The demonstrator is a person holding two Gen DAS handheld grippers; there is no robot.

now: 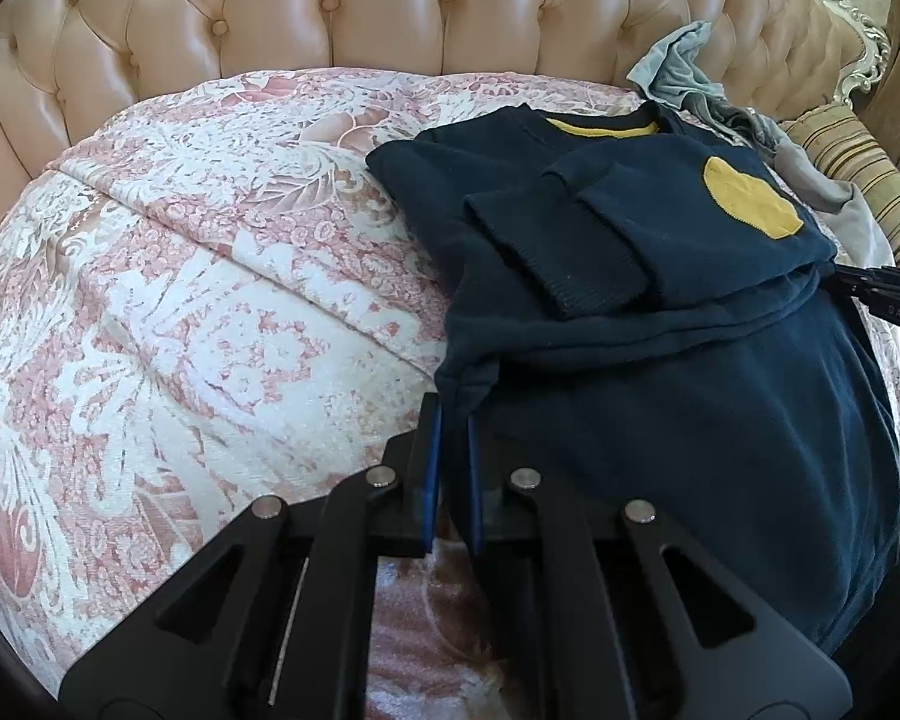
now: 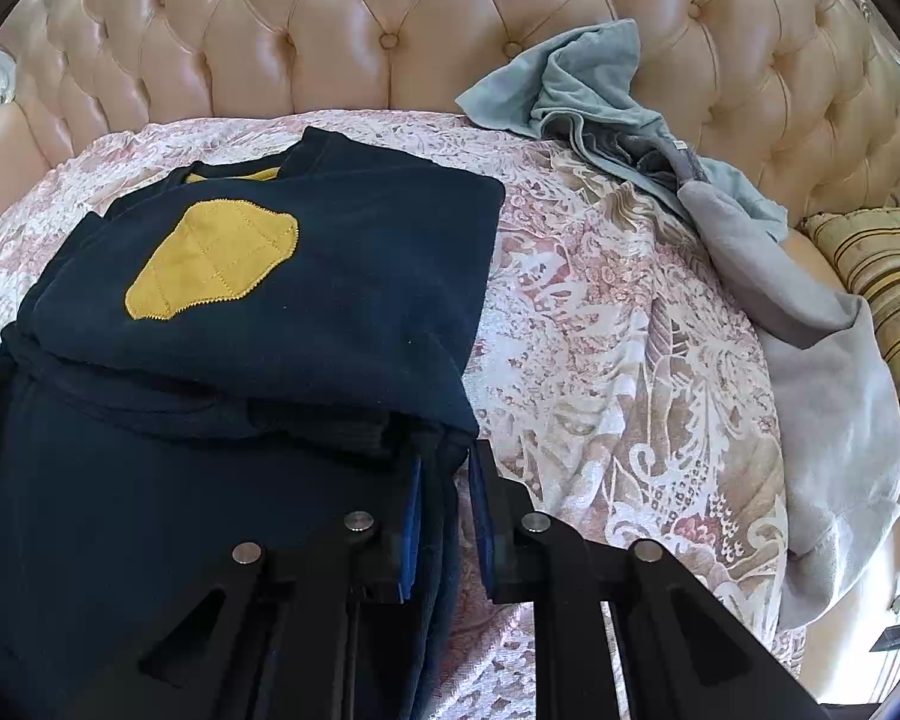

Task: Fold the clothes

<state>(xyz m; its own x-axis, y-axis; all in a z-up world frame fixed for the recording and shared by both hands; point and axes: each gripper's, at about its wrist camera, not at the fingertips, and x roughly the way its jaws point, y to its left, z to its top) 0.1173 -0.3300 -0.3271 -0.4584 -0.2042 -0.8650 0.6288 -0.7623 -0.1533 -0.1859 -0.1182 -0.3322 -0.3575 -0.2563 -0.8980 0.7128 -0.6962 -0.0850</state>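
A navy sweater (image 1: 660,420) with a yellow patch (image 1: 750,198) lies on the pink floral cover, its sleeves folded across the body. My left gripper (image 1: 453,420) is shut on a pinch of the sweater's left edge at the fold line. In the right wrist view the same sweater (image 2: 330,300) and its yellow patch (image 2: 210,258) fill the left half. My right gripper (image 2: 447,456) is shut on the sweater's right edge, with bunched layers between its blue pads. The lower part of the sweater hangs toward me below both grips. The right gripper's fingers (image 1: 870,288) also show at the far right of the left wrist view.
A heap of grey and pale blue clothes (image 2: 600,90) lies at the back right against the tufted sofa back (image 2: 390,30). Beside it sits a striped cushion (image 2: 882,276). The floral cover (image 1: 180,270) stretches bare to the sweater's left.
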